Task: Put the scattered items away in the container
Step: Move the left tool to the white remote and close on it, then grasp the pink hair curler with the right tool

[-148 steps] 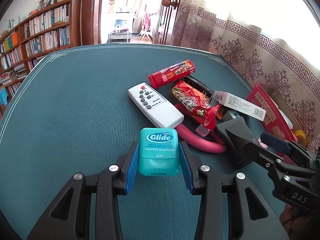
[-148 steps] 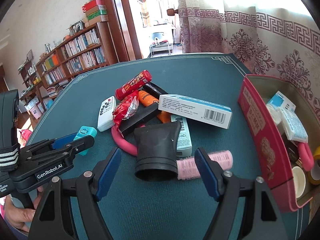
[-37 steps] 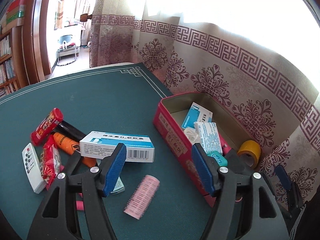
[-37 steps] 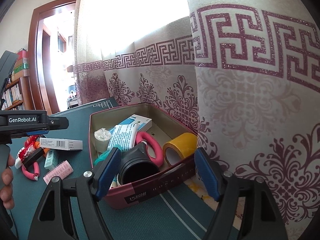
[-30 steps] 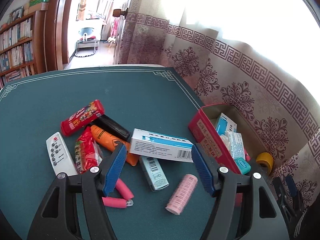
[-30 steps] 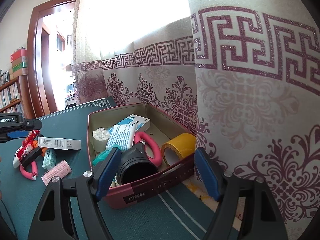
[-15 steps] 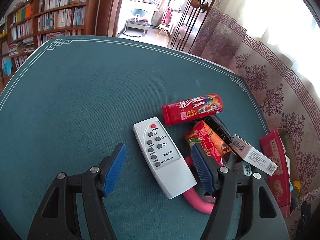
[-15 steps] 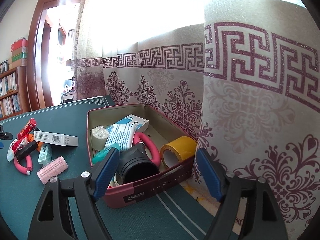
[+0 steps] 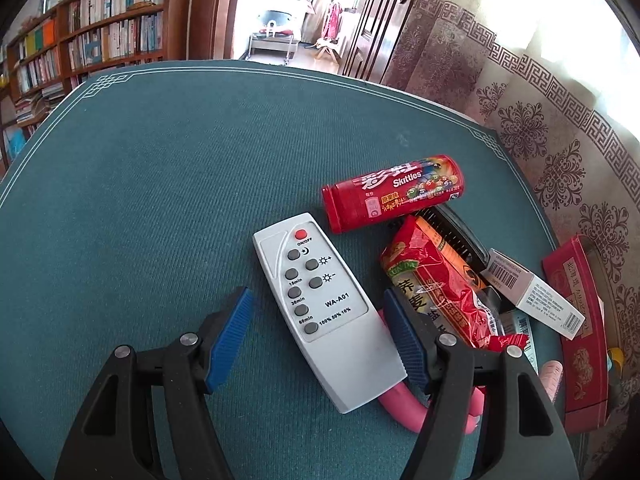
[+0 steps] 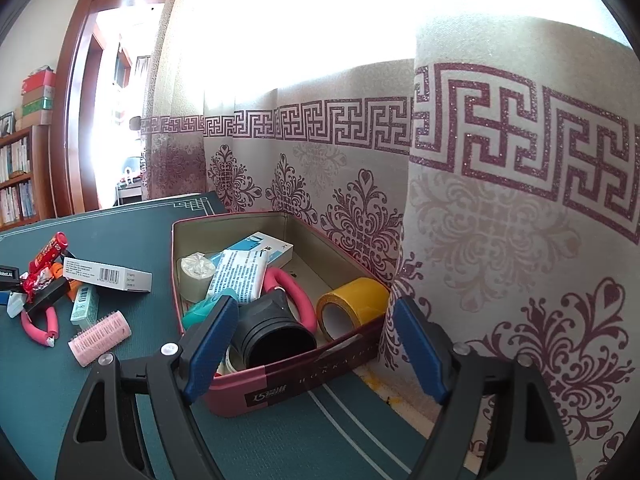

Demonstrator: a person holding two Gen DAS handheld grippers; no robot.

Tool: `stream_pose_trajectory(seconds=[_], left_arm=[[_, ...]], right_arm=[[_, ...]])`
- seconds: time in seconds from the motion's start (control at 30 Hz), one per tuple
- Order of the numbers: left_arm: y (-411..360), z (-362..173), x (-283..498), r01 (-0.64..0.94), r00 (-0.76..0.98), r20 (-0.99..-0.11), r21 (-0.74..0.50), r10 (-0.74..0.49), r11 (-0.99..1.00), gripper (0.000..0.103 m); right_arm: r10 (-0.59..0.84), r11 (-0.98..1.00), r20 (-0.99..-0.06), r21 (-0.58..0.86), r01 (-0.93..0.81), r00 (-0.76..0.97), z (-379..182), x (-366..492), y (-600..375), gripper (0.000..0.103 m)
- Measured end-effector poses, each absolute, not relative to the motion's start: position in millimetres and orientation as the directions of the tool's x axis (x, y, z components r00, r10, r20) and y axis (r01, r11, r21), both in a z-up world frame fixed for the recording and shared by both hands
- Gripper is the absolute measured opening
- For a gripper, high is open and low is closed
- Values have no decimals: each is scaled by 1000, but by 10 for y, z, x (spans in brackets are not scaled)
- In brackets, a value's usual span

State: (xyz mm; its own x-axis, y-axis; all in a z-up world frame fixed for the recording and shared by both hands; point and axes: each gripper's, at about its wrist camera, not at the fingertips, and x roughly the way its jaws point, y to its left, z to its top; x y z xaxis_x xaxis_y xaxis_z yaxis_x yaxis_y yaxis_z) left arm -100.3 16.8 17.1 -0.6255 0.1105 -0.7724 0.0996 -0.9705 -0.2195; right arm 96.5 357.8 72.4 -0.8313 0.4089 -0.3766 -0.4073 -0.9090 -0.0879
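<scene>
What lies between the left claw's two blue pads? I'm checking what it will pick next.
The left wrist view shows the grey rectangular remote control lying slanted on the green tablecloth, pads not touching it.

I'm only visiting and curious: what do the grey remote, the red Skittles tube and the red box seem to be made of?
Remote: likely matte hard plastic with rubbery grey buttons. Skittles tube: probably plastic or card under a glossy printed wrap; highlights show. Red box: looks like thin tin, with a rolled rim and dull metallic inside, though coated card is possible.
</scene>
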Motion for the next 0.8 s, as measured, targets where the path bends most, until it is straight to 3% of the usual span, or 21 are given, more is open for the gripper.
stream_pose_trajectory(seconds=[0.1, 0.17, 0.23, 0.5, 0.8], left_arm=[[136, 178, -979, 107, -626, -774, -202, 91, -974, 65], [94, 175, -955, 119, -626, -776, -191, 76, -974, 49], [30, 171, -927, 125, -624, -777, -203, 82, -971, 44], [-82, 168, -869, 125, -628, -771, -236, 107, -964, 44], [24, 187, -871, 110, -620, -783, -150, 50, -983, 45]], right_arm=[[343, -932, -381, -26, -361, -858, 795, 986, 3540, 83], [269, -954, -388, 20, -299, -882, 851, 971, 3465, 83], [182, -976, -395, 37, -214, -901, 900, 925, 3329, 83], [-180, -983, -510, 112, 142, -841, 782, 558, 2698, 83], [-146, -988, -674, 129, 80, -724, 383, 139, 2535, 82]])
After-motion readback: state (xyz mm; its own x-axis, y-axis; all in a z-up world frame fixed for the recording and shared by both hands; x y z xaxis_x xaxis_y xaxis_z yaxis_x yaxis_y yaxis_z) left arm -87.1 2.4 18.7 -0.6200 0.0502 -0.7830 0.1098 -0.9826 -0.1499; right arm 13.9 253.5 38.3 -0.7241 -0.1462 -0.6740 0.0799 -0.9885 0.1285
